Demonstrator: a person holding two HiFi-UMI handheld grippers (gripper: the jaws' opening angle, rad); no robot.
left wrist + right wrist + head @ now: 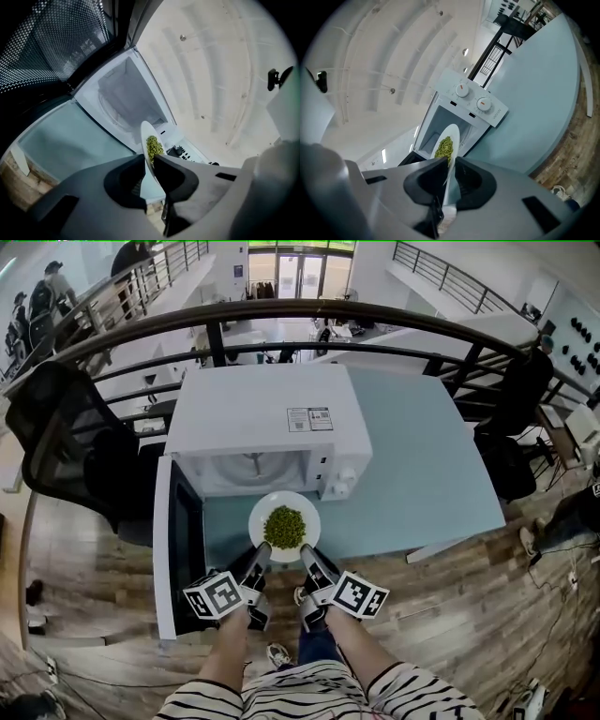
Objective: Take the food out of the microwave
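A white plate (298,506) heaped with green peas (284,526) hangs in front of the open white microwave (267,418), outside its cavity and above the table's near edge. My left gripper (262,555) is shut on the plate's near-left rim, and my right gripper (307,555) is shut on its near-right rim. In the left gripper view the plate (146,133) stands edge-on between the jaws of my left gripper (148,162), the peas (153,146) just beyond. The right gripper view has the plate (451,136) and peas (444,147) clamped by my right gripper (451,164) the same way.
The microwave door (178,549) swings out to the left, level with my left arm. The pale blue table (427,474) stretches to the right of the microwave. A black mesh chair (66,442) stands at the left, a dark railing (309,315) behind. Wooden floor lies below.
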